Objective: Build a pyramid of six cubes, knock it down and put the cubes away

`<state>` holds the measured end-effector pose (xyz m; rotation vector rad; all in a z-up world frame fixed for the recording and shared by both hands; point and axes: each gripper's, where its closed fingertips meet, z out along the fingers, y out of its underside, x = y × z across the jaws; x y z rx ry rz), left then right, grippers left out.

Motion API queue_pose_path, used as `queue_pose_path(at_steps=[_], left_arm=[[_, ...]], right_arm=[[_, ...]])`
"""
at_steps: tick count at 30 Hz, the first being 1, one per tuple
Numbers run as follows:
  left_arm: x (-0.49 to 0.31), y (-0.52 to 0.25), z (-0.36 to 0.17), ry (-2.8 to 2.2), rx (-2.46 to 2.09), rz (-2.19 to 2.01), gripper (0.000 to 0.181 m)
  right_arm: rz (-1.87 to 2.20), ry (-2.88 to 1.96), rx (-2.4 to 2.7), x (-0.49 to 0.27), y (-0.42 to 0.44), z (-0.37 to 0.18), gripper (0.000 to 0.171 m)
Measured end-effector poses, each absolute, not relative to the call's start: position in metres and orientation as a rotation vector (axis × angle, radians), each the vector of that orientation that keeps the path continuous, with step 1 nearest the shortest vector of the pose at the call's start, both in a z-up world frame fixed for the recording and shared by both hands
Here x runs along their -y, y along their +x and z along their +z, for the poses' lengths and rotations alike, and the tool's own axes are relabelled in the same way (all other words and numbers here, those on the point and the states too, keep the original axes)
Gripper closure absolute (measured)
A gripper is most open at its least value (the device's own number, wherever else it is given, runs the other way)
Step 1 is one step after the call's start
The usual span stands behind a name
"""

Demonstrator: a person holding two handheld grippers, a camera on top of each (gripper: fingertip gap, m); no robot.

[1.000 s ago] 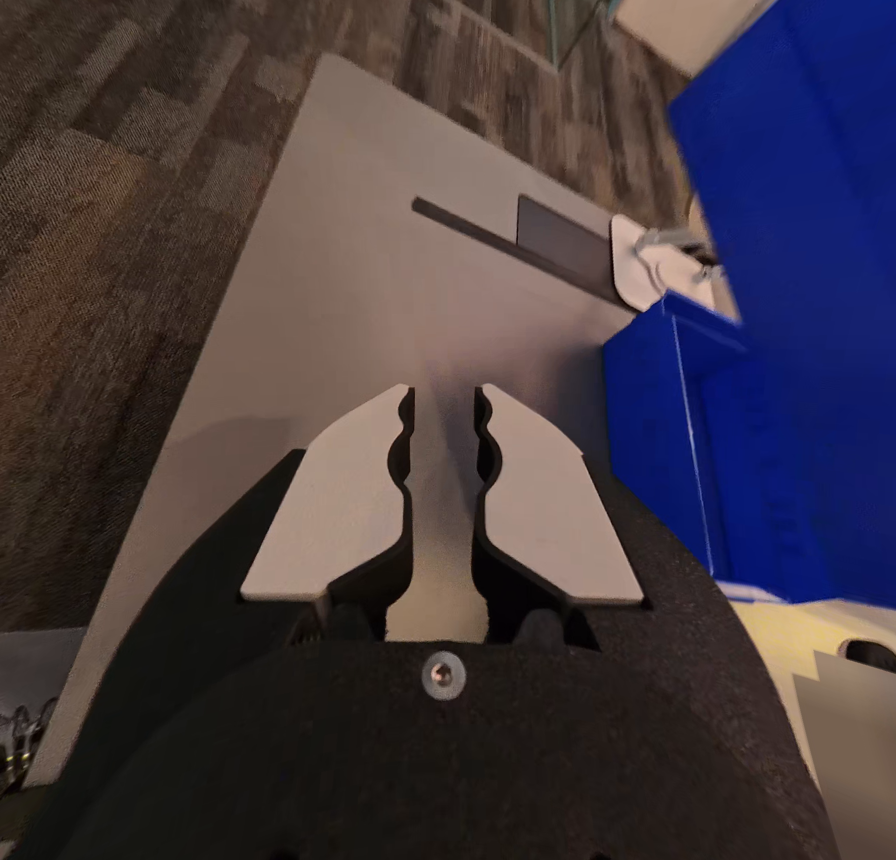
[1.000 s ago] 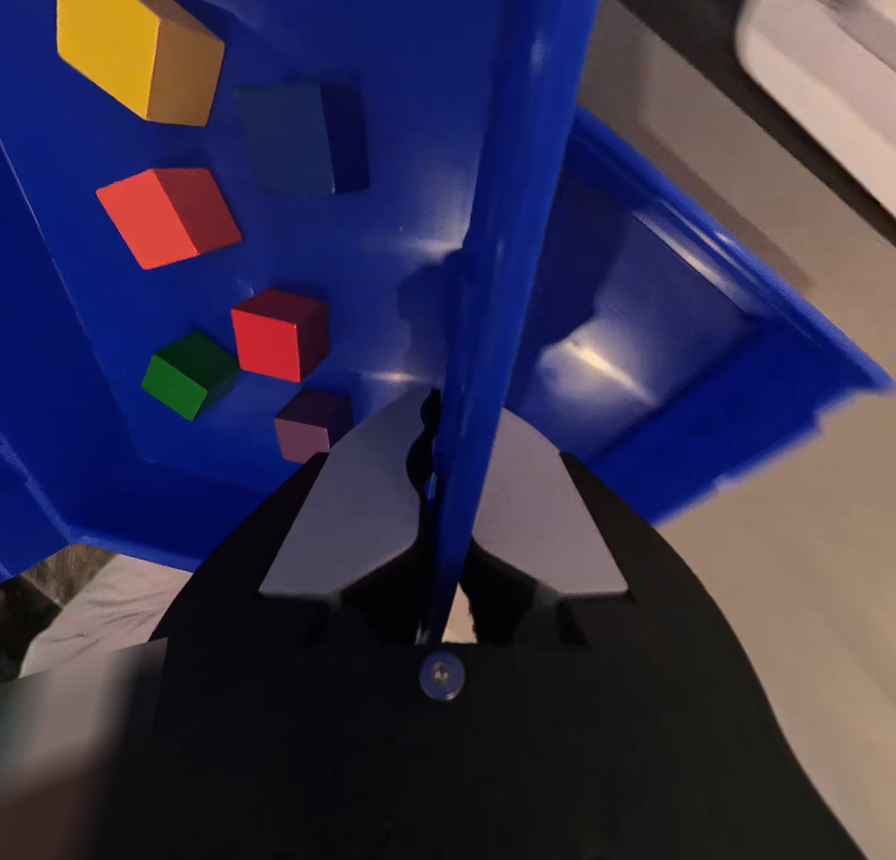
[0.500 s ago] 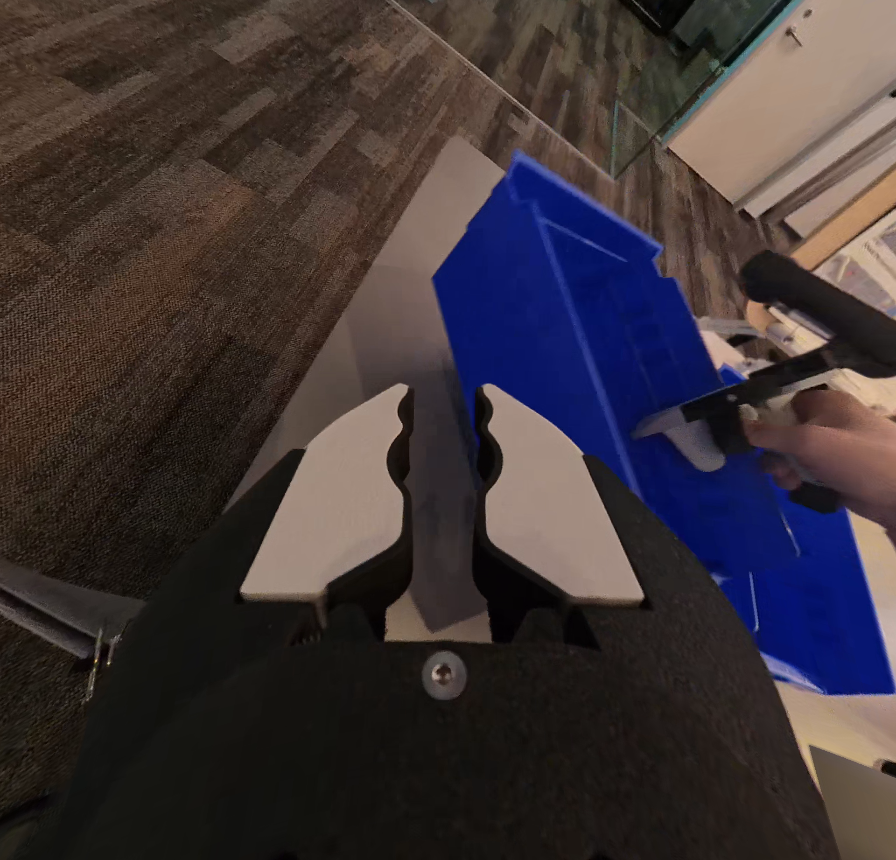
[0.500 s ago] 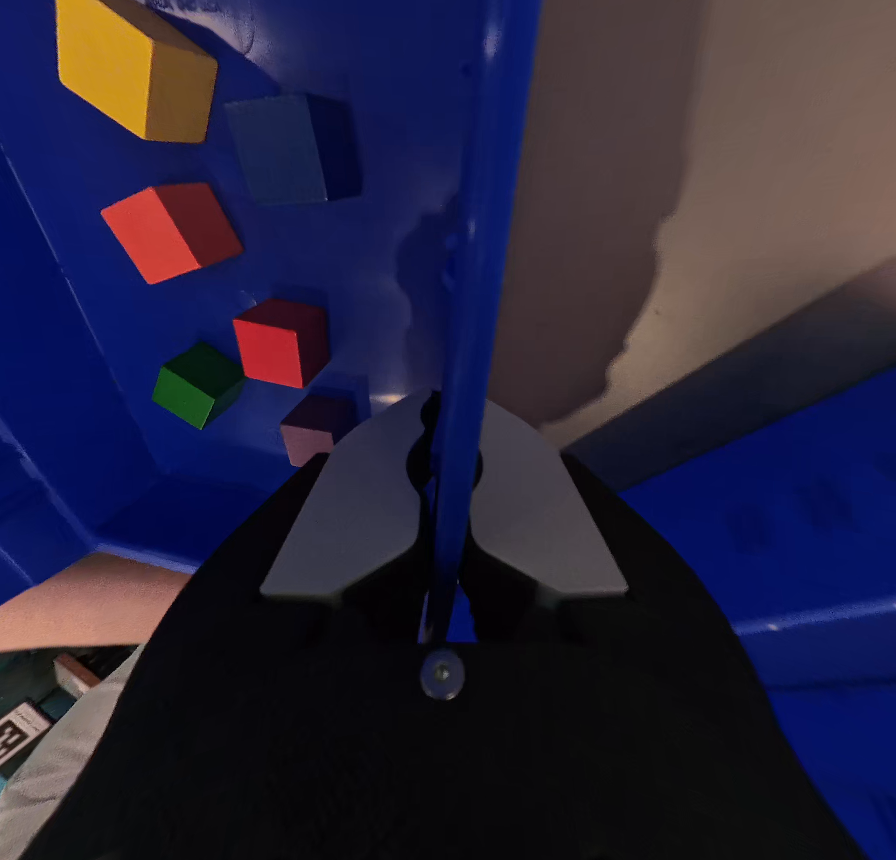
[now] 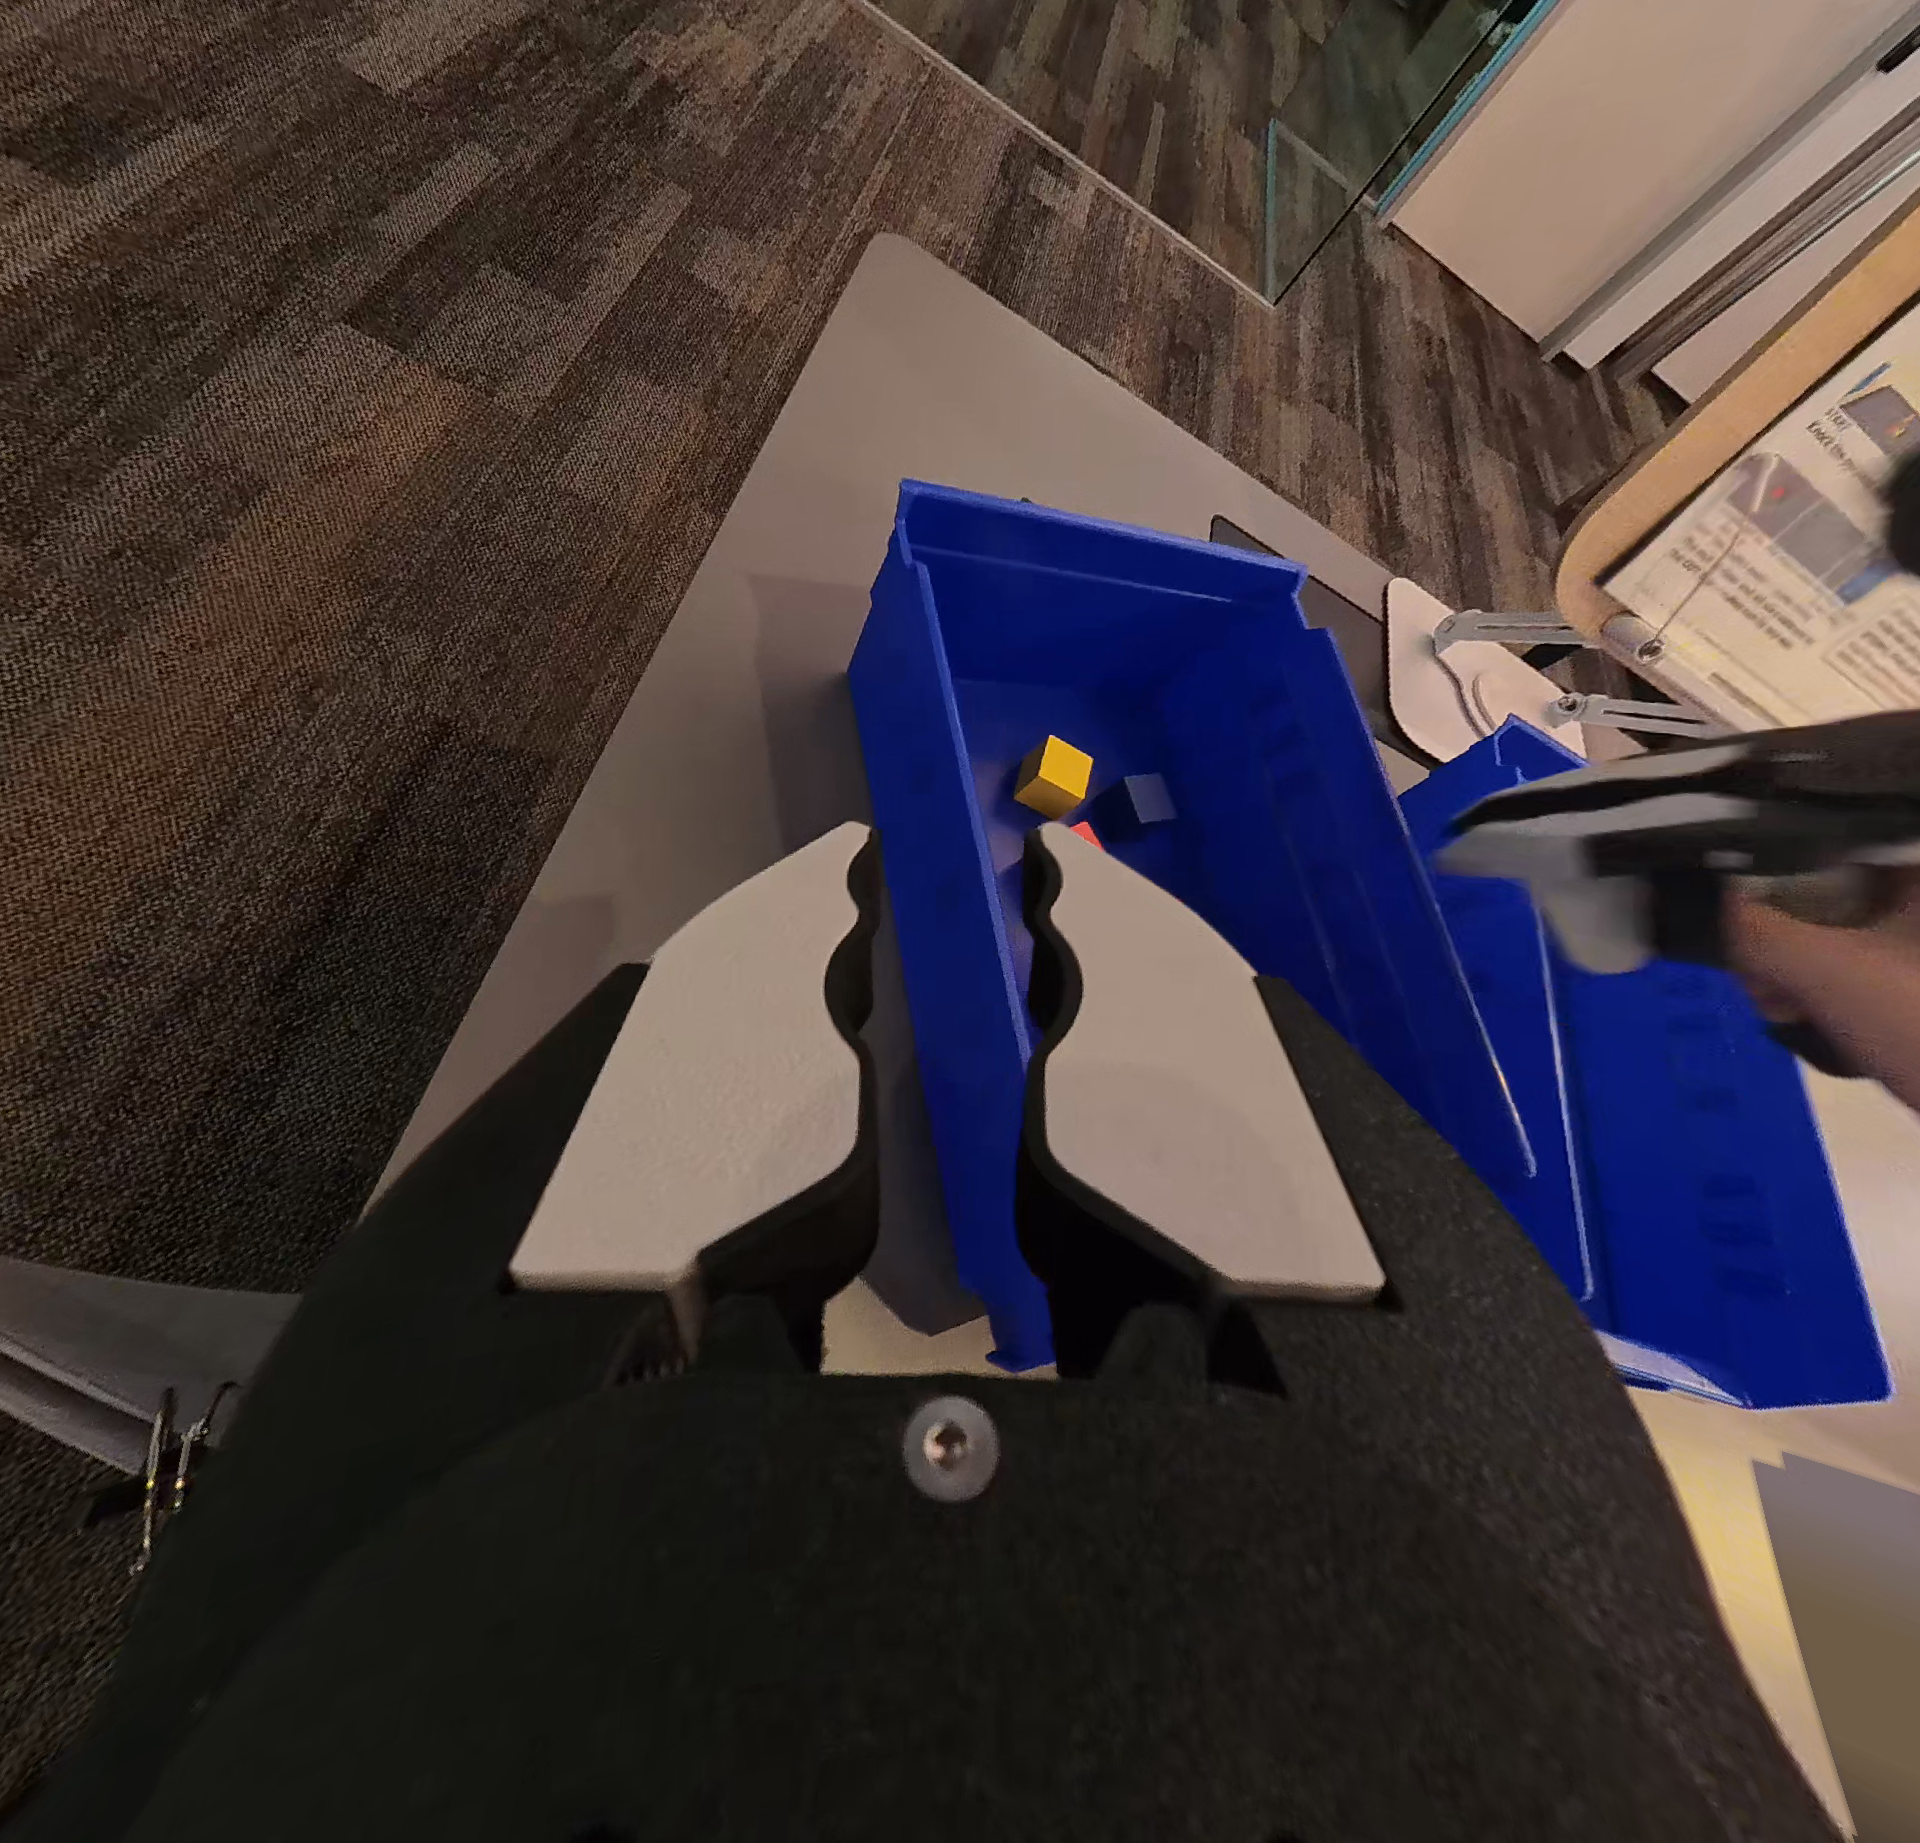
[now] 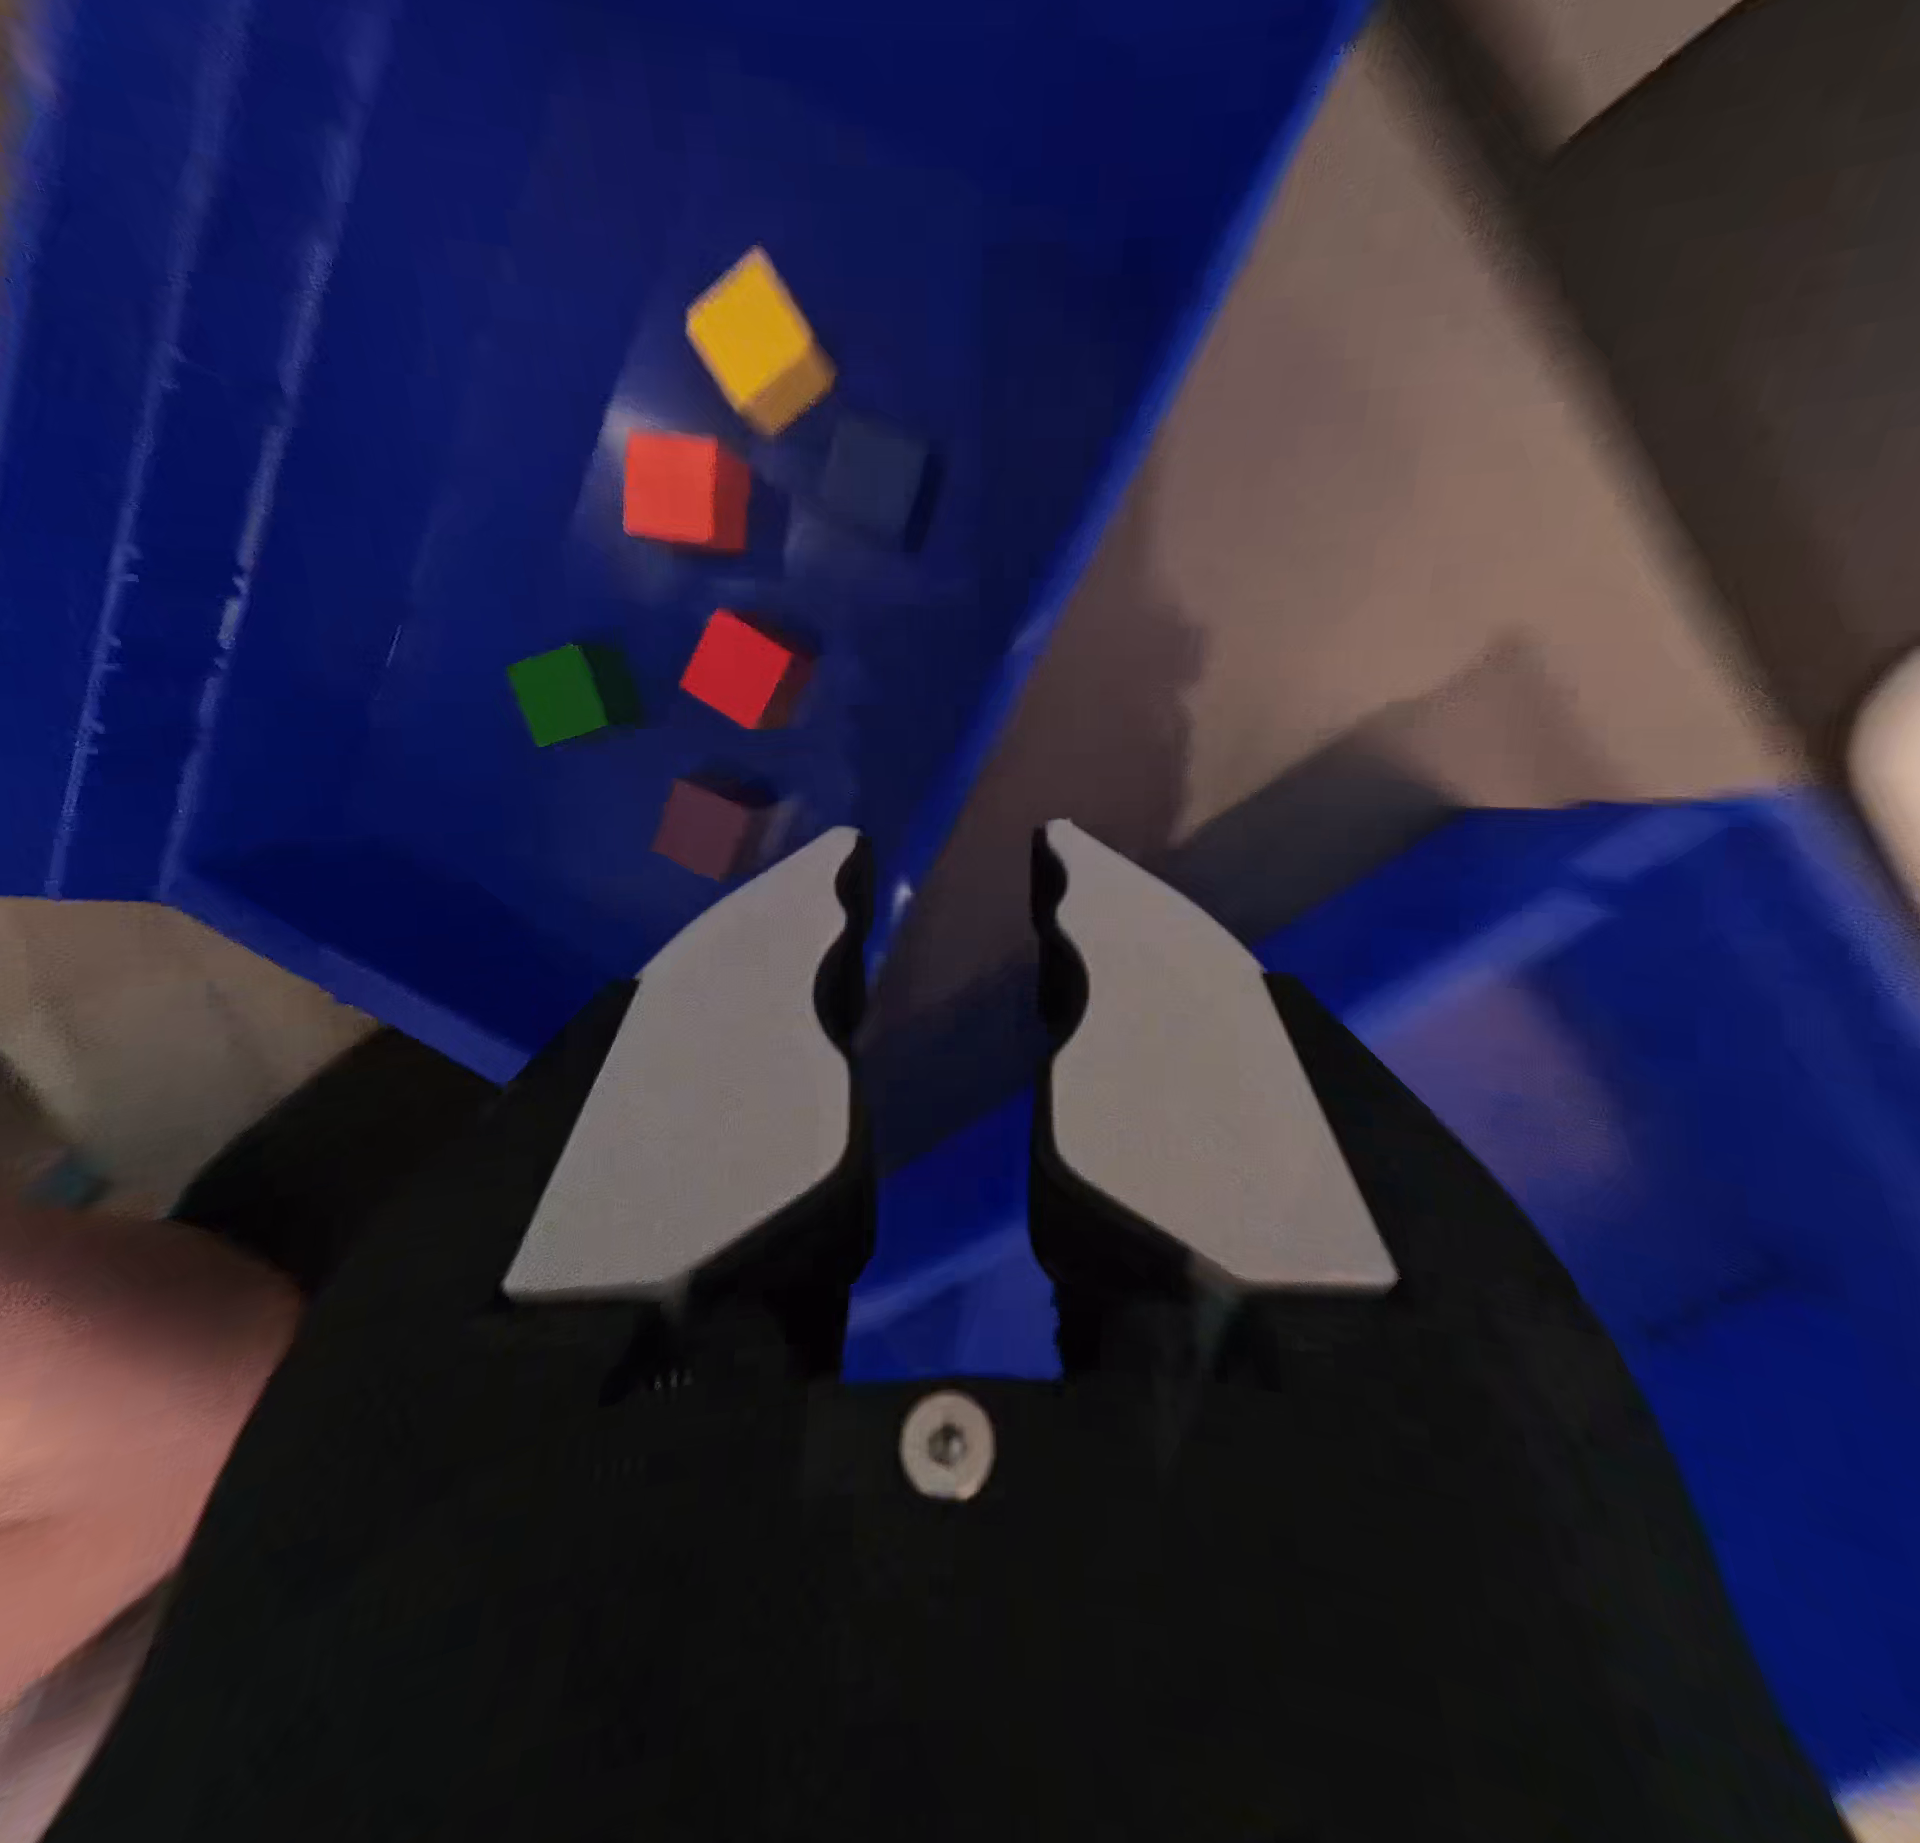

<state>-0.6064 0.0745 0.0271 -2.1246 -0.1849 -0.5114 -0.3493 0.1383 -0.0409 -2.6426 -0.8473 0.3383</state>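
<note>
I see six cubes in the blue bin [image 6: 312, 235], blurred: yellow cube [image 6: 758, 339] plain, purple cube [image 6: 707, 825] murky. My left gripper [image 5: 951, 837] straddles the bin's near wall, jaws parted; right gripper [image 6: 948, 837] gapes empty (beside its rim).

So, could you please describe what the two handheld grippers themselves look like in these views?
Both match. The left gripper and right gripper each have two flat light-grey fingers with wavy, notched black inner edges, mounted on a broad, matte black textured body with one silver screw at its centre. No cables, markings or sleeves are visible.
</note>
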Motion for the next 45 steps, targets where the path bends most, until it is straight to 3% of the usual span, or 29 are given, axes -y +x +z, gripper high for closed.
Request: queue_pose_path(at_steps=[3, 4, 7, 11, 13, 15, 19, 35, 45], left_arm=[[-0.074, -0.603, 0.029, -2.12, 0.165, -0.518, 0.155], [-0.075, -0.601, 0.029, -2.121, 0.157, -0.522, 0.155], [-0.076, -0.597, 0.029, -2.117, 0.15, -0.546, 0.155], [-0.077, -0.604, 0.025, -2.122, 0.196, -0.543, 0.155], [-0.076, -0.607, 0.022, -2.137, 0.207, -0.527, 0.155], [-0.075, -0.607, 0.023, -2.135, 0.212, -0.52, 0.155], [-0.074, -0.602, 0.026, -2.14, 0.19, -0.502, 0.156], [-0.081, -0.58, 0.031, -2.176, 0.113, -0.429, 0.157], [-0.081, -0.579, 0.024, -2.233, 0.126, -0.349, 0.156]], right_arm=[[0.055, -2.369, 0.653, -0.147, -0.26, 0.024, 0.138], [-0.045, -2.364, 0.551, -0.144, -0.217, 0.029, 0.127], [-0.001, -2.573, 0.216, -0.113, -0.122, -0.005, 0.101], [0.168, -2.796, 0.044, -0.078, -0.08, -0.074, 0.1], [0.26, -2.911, 0.094, -0.063, -0.086, -0.103, 0.112], [0.348, -3.0, 0.162, -0.052, -0.092, -0.121, 0.15], [0.332, -3.038, 0.171, -0.051, -0.065, -0.122, 0.162], [0.335, -3.006, -0.288, 0.026, 0.172, -0.124, 0.164], [0.325, -2.972, -0.46, 0.065, 0.249, -0.126, 0.165]])
